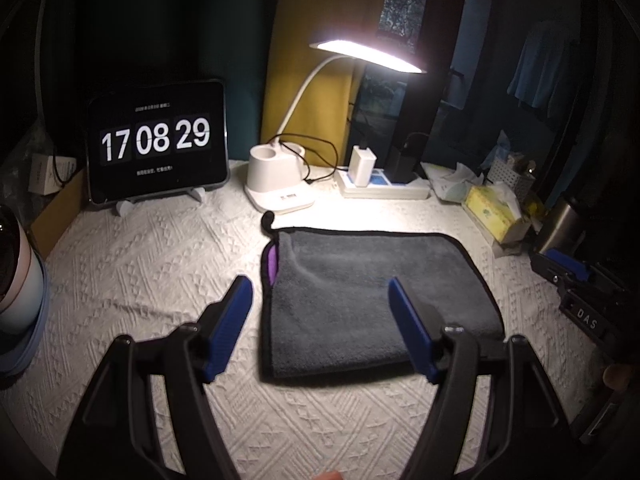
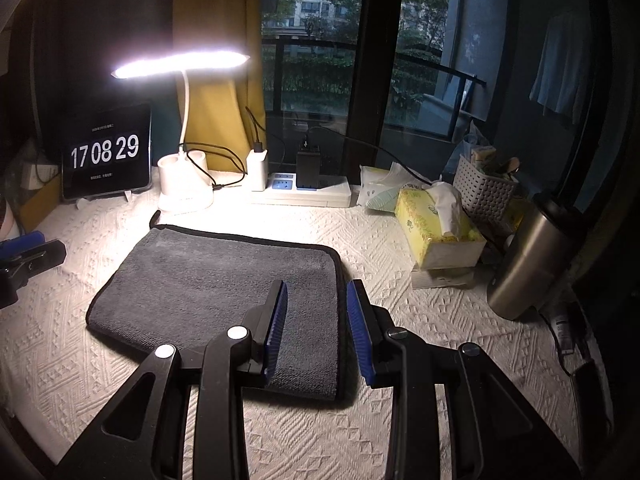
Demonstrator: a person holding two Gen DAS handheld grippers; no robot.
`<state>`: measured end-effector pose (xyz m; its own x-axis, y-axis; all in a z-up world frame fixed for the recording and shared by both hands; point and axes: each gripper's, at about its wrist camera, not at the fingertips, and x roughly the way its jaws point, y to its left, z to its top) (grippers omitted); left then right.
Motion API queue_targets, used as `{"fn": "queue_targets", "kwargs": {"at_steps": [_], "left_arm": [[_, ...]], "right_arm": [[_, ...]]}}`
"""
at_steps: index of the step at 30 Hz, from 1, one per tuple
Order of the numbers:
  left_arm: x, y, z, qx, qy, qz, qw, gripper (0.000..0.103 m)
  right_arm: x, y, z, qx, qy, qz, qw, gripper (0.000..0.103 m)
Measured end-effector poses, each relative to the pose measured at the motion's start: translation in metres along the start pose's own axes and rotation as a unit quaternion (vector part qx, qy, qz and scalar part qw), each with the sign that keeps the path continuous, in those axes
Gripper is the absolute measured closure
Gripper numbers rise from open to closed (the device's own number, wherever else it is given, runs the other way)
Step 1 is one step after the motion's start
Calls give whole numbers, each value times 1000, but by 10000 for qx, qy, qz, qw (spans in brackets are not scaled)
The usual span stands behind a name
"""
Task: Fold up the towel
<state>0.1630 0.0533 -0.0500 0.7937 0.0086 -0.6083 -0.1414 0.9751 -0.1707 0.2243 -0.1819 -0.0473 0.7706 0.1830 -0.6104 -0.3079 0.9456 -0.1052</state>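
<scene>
Now: both tools open over a folded grey towel

Left tool (image 1: 320,292) stands wide open and holds nothing; its blue pads (image 1: 230,328) frame the lower middle of the left wrist view. The towel (image 1: 372,300) lies flat on the white textured surface (image 1: 140,264), folded, with black edging and a strip of purple showing at its left edge. That left edge sits between the two pads in the picture, with most of the cloth spreading toward the right pad and beyond.

Right tool (image 2: 318,330) is open more narrowly and also grips nothing. In the right wrist view the towel (image 2: 212,280) fills the centre left of the frame; its right black-edged border runs down through the gap between the pads. Whether either pad touches the cloth cannot be told.

Behind, at the top of the frame, stand a lit desk lamp (image 2: 180,66), a clock screen (image 2: 106,152) and a tissue box (image 2: 438,232).
</scene>
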Motion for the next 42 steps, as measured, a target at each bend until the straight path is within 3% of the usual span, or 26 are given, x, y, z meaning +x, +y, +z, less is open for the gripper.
{"fn": "queue_targets", "kwargs": {"at_steps": [42], "left_arm": [[-95, -10, -41, 180, -743, -381, 9963, 30]], "right_arm": [[-99, 28, -30, -110, -573, 63, 9983, 70]]}}
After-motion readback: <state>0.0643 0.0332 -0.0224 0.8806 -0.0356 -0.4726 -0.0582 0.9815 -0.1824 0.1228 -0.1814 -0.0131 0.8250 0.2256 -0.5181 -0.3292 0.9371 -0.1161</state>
